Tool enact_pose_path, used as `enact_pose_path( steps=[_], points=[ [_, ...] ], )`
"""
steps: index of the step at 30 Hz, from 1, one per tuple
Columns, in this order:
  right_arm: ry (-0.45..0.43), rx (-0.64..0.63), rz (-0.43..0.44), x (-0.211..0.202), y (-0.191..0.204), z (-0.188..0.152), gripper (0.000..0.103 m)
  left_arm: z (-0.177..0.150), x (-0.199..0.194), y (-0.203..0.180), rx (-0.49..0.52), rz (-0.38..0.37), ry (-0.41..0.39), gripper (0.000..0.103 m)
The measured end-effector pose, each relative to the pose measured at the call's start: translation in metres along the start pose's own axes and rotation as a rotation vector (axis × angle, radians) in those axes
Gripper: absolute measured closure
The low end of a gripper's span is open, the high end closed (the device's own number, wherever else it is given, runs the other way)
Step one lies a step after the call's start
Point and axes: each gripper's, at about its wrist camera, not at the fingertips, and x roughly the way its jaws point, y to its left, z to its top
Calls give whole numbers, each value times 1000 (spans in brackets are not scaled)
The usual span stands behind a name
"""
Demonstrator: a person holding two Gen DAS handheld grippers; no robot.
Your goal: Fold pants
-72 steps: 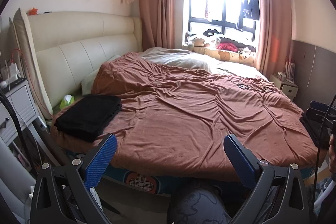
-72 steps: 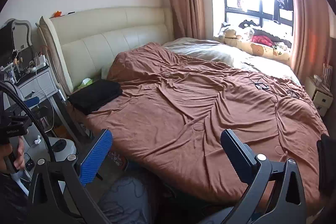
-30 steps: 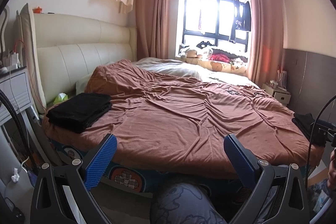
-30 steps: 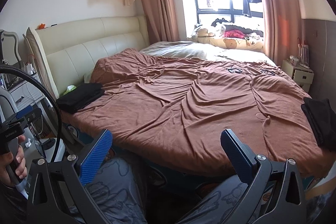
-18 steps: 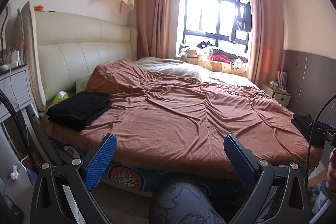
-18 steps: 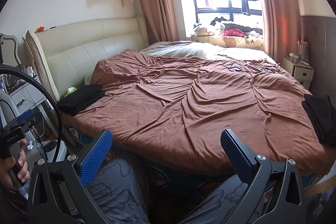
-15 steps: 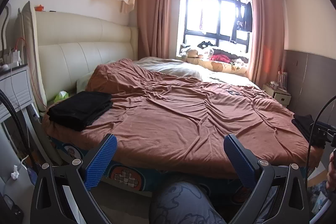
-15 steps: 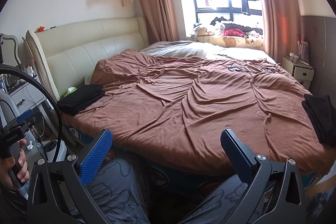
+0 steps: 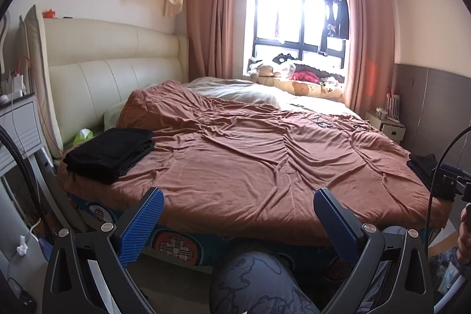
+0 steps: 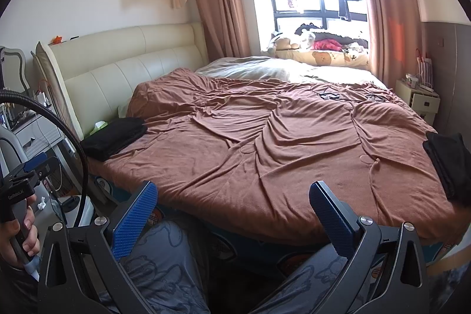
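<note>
At the bed's [image 9: 235,181] near left corner a black pile of folded pants [image 9: 110,153] lies squared up. My left gripper [image 9: 238,225] and right gripper [image 10: 232,215] both gape wide with nothing in them, held off the near edge. More black pants [image 10: 450,164] wait at the near right corner. I judge I'm between garments; next I reach right and pinch a waistband.

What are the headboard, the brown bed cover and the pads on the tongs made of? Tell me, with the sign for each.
Headboard: cream leather or a leather look-alike, smooth with a slight sheen and stitched panels.
Brown bed cover: soft matte fabric, probably a brushed knit, creasing in loose folds.
Pads on the tongs: blue, finely ribbed, likely rubber or plastic.
</note>
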Motion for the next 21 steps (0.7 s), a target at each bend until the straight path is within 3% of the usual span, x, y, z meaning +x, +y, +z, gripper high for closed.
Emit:
enact_pose_path(
  steps=[21],
  points=[
    [7, -6, 1, 1, -6, 1, 0, 2, -5, 2, -11, 6, -7, 1]
  ],
)
